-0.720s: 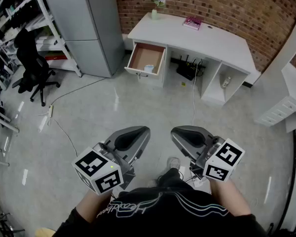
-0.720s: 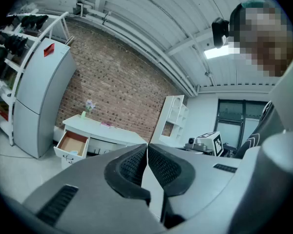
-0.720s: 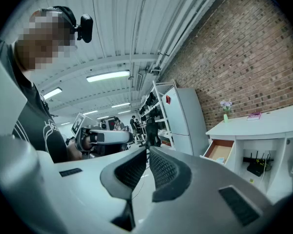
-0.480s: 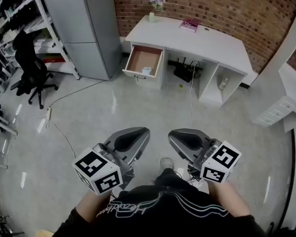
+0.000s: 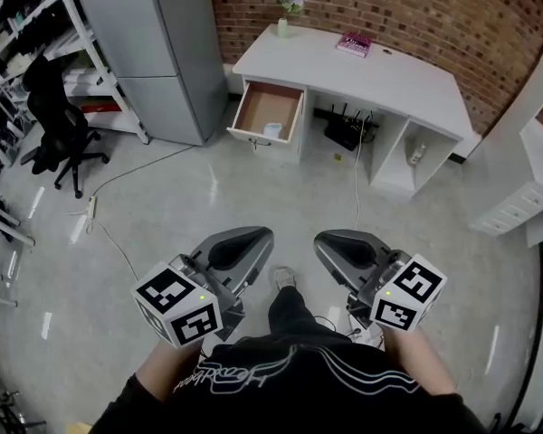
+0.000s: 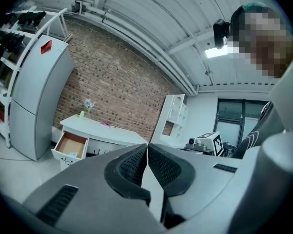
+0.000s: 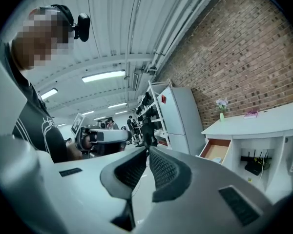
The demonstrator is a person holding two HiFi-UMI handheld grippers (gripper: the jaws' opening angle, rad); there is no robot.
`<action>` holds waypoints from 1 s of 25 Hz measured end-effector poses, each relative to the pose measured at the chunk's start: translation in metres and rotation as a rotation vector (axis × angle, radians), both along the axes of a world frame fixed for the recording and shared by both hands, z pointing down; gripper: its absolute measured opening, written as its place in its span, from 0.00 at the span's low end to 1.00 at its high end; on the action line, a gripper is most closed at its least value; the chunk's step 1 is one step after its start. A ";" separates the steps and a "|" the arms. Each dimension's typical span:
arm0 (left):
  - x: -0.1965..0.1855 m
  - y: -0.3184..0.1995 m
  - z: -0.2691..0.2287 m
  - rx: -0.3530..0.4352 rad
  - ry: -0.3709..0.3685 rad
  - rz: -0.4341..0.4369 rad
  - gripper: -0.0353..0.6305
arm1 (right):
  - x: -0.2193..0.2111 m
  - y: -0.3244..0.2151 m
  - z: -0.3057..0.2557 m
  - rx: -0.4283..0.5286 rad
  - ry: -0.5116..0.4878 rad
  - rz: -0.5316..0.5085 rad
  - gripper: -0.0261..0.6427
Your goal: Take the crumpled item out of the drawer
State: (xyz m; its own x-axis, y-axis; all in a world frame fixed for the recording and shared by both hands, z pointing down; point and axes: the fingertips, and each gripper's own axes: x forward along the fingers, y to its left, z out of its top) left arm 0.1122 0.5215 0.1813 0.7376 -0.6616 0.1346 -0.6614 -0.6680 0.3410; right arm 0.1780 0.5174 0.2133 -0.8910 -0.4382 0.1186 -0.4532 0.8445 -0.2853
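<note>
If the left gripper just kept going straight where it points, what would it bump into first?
Nothing nearby. The left gripper looks aimed over bare floor at the white desk, right of its open drawer; depth is uncertain.

Pretty bright, even indoor light coming off the ceiling strip lights (image 7: 103,75), with pale glare streaks on the shiny floor (image 5: 208,197) and only soft shadows. Both gripper views are heavily fisheyed, with straight lines bowing and the corners black.
</note>
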 end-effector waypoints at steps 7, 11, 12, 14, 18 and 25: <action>-0.009 -0.085 0.014 -0.030 -0.013 -0.023 0.09 | -0.010 -0.088 0.009 -0.002 -0.007 -0.026 0.12; -0.012 -0.153 0.022 -0.058 -0.016 -0.030 0.09 | -0.016 -0.156 0.014 -0.011 0.000 -0.038 0.12; -0.013 -0.171 0.025 -0.066 -0.019 -0.030 0.09 | -0.017 -0.174 0.017 -0.015 0.000 -0.041 0.12; -0.013 -0.207 0.033 -0.087 -0.023 -0.028 0.09 | -0.019 -0.209 0.023 -0.027 0.005 -0.045 0.12; -0.012 -0.281 0.048 -0.121 -0.034 -0.019 0.09 | -0.023 -0.280 0.036 -0.062 0.017 -0.053 0.12; -0.015 -0.378 0.057 -0.120 -0.058 -0.041 0.09 | -0.034 -0.369 0.050 -0.084 0.061 -0.096 0.12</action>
State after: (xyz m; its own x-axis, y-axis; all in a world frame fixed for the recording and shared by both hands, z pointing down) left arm 0.0967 0.1437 0.2388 0.6991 -0.6675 0.2563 -0.7082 -0.5970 0.3769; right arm 0.1438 0.1480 0.2629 -0.9184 -0.3373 0.2069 -0.3902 0.8590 -0.3314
